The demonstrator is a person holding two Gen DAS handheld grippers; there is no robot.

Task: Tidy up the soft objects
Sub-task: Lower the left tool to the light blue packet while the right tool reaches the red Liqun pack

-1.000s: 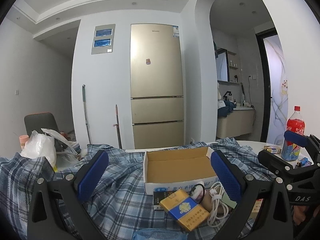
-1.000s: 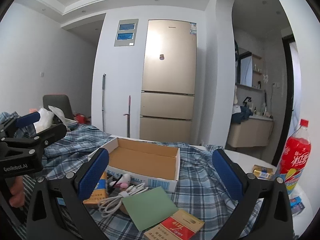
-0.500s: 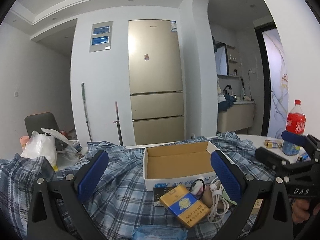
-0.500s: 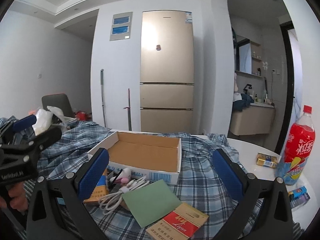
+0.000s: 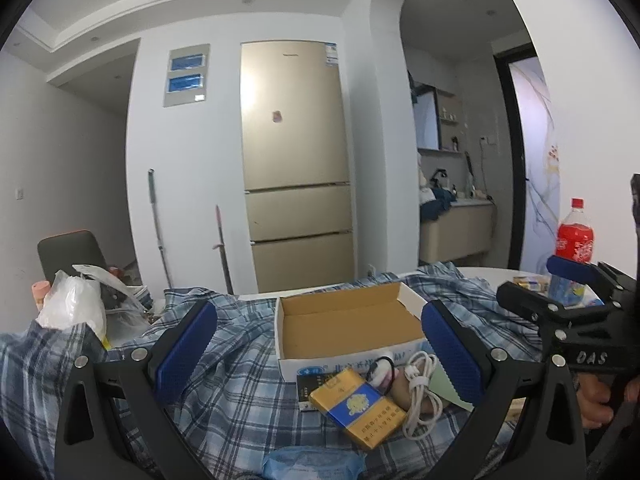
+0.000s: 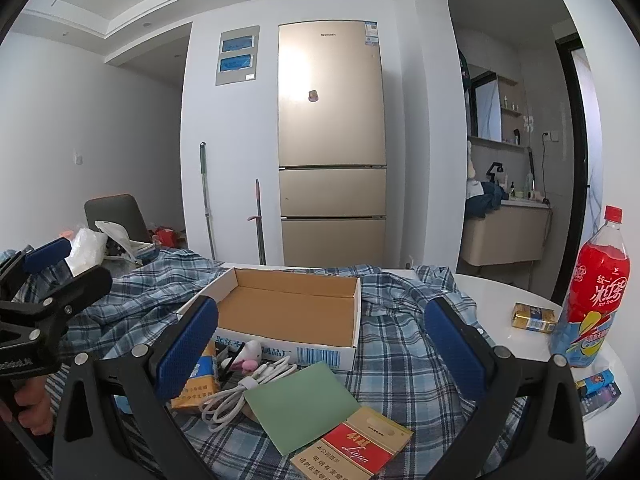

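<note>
Two blue-padded fingers of our left gripper (image 5: pixel 320 354) stand wide apart in the left wrist view, holding nothing, above the plaid cloth (image 5: pixel 240 380) that covers the table. Between them we see the open cardboard box (image 5: pixel 348 324), empty inside. Just in front of the box lie a blue and yellow packet (image 5: pixel 356 410), a coiled white cable (image 5: pixel 418 394) and a small pink and white plush (image 5: pixel 380 372), close together on the cloth. A pale blue soft pack (image 5: pixel 310 464) sits at the bottom edge. To the right we see the right gripper (image 5: pixel 568 300) from the side, and behind it a red soda bottle (image 5: pixel 574 248) on the bare white table (image 5: pixel 480 274).

In the right wrist view, our right gripper (image 6: pixel 320 352) is also spread wide and empty. The box (image 6: pixel 296 308) lies ahead between the fingers. The plush (image 6: pixel 250 354) touches the box's front wall, with the cable (image 6: pixel 244 390) beside it, a green card (image 6: pixel 300 404) overlapping the cable's end, and a red and gold packet (image 6: pixel 354 450) nearest us. The left gripper (image 6: pixel 44 276) shows at the left edge.
</note>
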